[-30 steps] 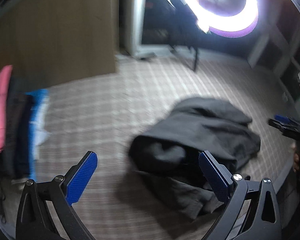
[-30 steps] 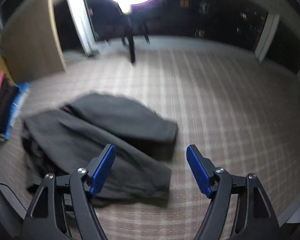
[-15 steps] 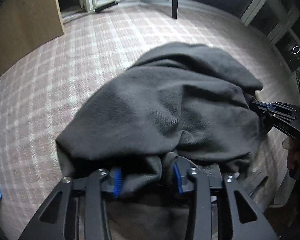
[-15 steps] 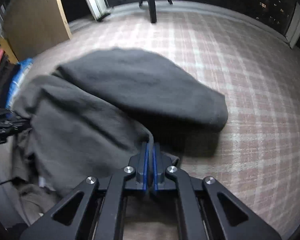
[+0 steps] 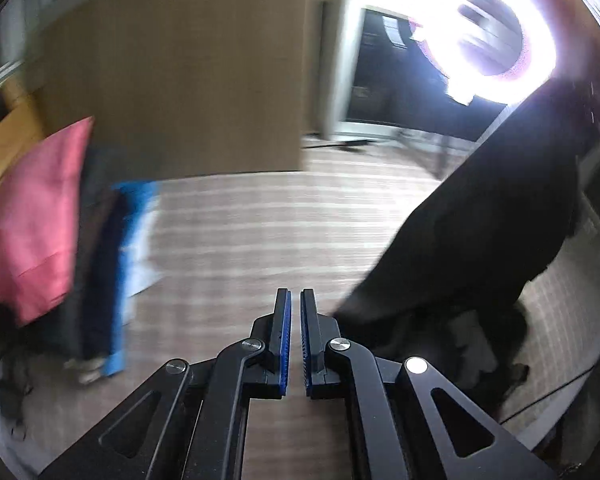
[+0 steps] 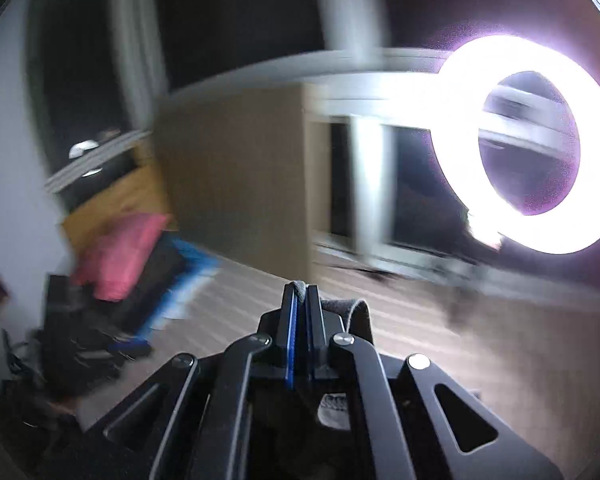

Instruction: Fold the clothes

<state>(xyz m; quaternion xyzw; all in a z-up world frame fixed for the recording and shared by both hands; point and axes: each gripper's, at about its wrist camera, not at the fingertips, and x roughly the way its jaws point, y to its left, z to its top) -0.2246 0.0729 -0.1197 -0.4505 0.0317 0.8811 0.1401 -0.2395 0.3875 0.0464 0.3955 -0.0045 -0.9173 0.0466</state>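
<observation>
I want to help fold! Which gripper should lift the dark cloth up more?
The right gripper, probably. Its jaws are shut on a grey bit of the cloth, which hangs lifted above the floor. The left gripper looks nearly shut with nothing between its jaws.

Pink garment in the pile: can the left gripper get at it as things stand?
Probably yes. The left gripper looks shut on nothing, and only bare carpet shows between it and the pink garment. The dark garment hangs well off to the other side.
</observation>
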